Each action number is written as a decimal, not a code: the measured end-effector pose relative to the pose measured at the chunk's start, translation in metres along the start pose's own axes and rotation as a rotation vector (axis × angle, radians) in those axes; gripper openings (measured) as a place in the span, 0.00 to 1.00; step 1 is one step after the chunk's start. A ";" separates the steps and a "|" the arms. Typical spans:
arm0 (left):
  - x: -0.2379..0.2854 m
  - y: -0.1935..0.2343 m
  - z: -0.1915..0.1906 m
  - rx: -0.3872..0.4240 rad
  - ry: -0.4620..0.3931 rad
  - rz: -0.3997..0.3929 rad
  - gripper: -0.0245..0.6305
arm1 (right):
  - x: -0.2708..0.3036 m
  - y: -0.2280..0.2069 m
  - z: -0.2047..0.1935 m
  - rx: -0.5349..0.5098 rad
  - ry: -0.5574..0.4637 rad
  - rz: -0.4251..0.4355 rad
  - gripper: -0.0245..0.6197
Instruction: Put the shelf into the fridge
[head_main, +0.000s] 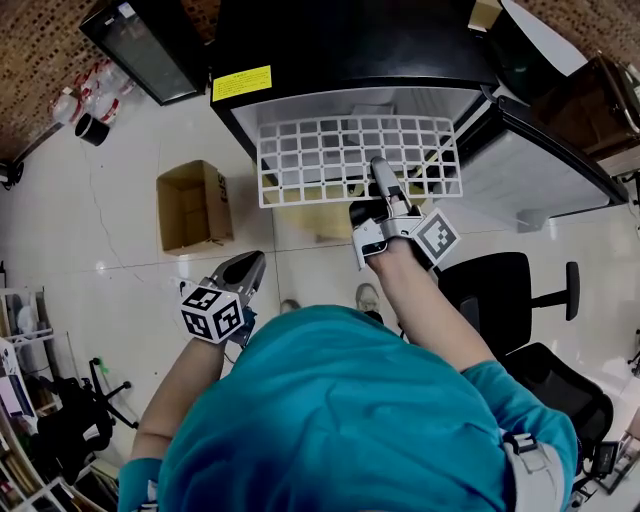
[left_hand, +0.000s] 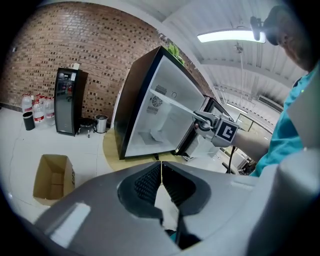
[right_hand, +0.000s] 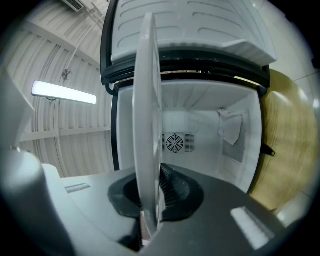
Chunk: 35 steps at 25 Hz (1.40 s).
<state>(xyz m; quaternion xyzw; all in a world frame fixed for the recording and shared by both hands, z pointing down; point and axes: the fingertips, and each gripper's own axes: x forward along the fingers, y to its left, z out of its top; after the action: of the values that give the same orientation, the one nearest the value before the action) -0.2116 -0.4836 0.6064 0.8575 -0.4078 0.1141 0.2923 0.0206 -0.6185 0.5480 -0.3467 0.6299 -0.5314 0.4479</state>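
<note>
A white wire-grid shelf (head_main: 355, 157) hangs level in front of the open black fridge (head_main: 350, 45), its far edge at the white interior. My right gripper (head_main: 381, 182) is shut on the shelf's near edge. In the right gripper view the shelf (right_hand: 148, 125) stands edge-on between the pads, with the fridge's white cavity (right_hand: 200, 135) and rear fan behind. My left gripper (head_main: 245, 270) hangs low to the left, shut with nothing in it; its pads (left_hand: 149, 181) meet in the left gripper view, where the fridge (left_hand: 155, 110) and the right gripper (left_hand: 207, 120) show ahead.
The fridge door (head_main: 535, 160) stands open to the right. An open cardboard box (head_main: 193, 205) lies on the floor to the left. A black office chair (head_main: 510, 290) is behind on the right. A small black cooler (left_hand: 67, 100) and bottles (left_hand: 35, 110) stand by the brick wall.
</note>
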 end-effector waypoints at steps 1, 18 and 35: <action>-0.002 0.002 0.001 -0.003 -0.004 0.004 0.04 | 0.000 0.000 0.000 0.004 0.005 0.003 0.08; -0.020 0.004 -0.006 -0.016 -0.027 0.030 0.04 | 0.005 -0.006 0.001 0.004 0.044 -0.041 0.07; -0.036 0.015 -0.011 -0.038 -0.048 0.074 0.04 | 0.039 -0.006 0.011 0.039 -0.032 -0.032 0.08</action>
<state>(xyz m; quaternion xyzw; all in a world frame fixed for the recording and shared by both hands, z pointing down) -0.2457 -0.4619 0.6052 0.8387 -0.4480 0.0967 0.2941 0.0168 -0.6596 0.5455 -0.3563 0.6065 -0.5452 0.4561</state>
